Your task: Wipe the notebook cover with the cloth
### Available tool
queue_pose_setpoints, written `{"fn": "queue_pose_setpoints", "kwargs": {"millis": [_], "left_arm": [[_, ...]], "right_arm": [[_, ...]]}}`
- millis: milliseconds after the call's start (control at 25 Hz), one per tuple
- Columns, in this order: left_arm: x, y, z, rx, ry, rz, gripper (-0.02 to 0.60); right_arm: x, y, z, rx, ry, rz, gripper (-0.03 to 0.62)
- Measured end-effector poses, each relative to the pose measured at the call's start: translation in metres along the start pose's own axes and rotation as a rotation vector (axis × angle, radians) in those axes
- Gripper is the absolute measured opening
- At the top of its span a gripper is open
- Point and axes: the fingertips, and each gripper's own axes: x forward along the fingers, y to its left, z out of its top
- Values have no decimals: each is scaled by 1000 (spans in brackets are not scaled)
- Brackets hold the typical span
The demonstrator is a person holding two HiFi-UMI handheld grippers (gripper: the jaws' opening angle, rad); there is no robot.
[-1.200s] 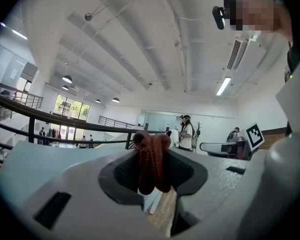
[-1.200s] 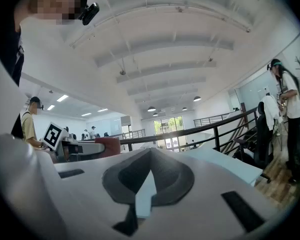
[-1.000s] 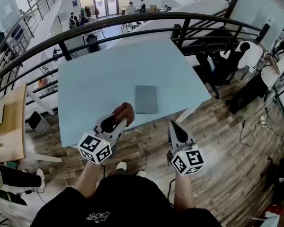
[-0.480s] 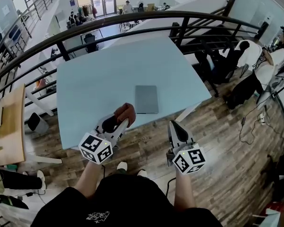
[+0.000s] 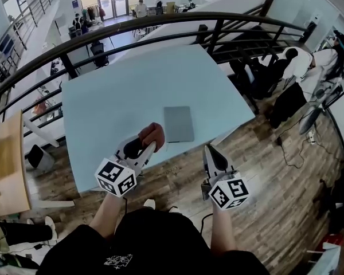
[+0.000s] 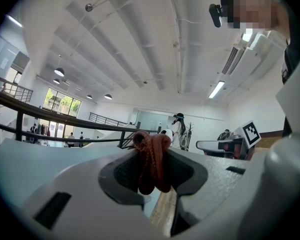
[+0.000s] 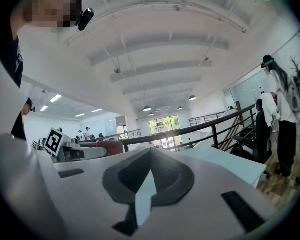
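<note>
A grey notebook (image 5: pixel 178 124) lies flat on the pale blue table (image 5: pixel 132 90) near its front edge. My left gripper (image 5: pixel 144 143) is shut on a rust-red cloth (image 5: pixel 151 134), held over the table's front edge just left of the notebook. In the left gripper view the bunched cloth (image 6: pixel 151 161) hangs pinched between the dark pads (image 6: pixel 125 174). My right gripper (image 5: pixel 210 151) hovers off the table's front edge, right of the notebook, jaws shut with nothing between them; its own view shows the pads (image 7: pixel 125 181) meeting at the tip.
A curved black railing (image 5: pixel 160 24) runs behind the table, above a lower floor. A wooden desk (image 5: pixel 8 153) stands at the left. People and chairs (image 5: pixel 309 67) are at the right. Wood floor (image 5: pixel 275 171) lies beneath my grippers.
The head view has shifted a little, so the table sits slightly lower and left in frame. Both grippers keep their places; the cloth stays in the left one.
</note>
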Motion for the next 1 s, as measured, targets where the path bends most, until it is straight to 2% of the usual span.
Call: {"fn": "queue_pose_setpoints", "kwargs": {"millis": [160,400,600,800,1000], "left_arm": [[-2,25,1,-30,-9,-21,123],[-4,52,0,-25,20,-53,123],[-6,69,-4,-28,37,-72,123],[2,78,-8,-35,42,-90,123],[15,80,-19,-27,66,-95,123]], "right_arm": [[18,8,-3,-4,12,-27,3],[38,19,-4,-18,17,-64,3],[47,22,-10,12,29,-88,3],[61,25,-12,-6,33,-69,3],[78,22,-24,0,46,-5,3]]}}
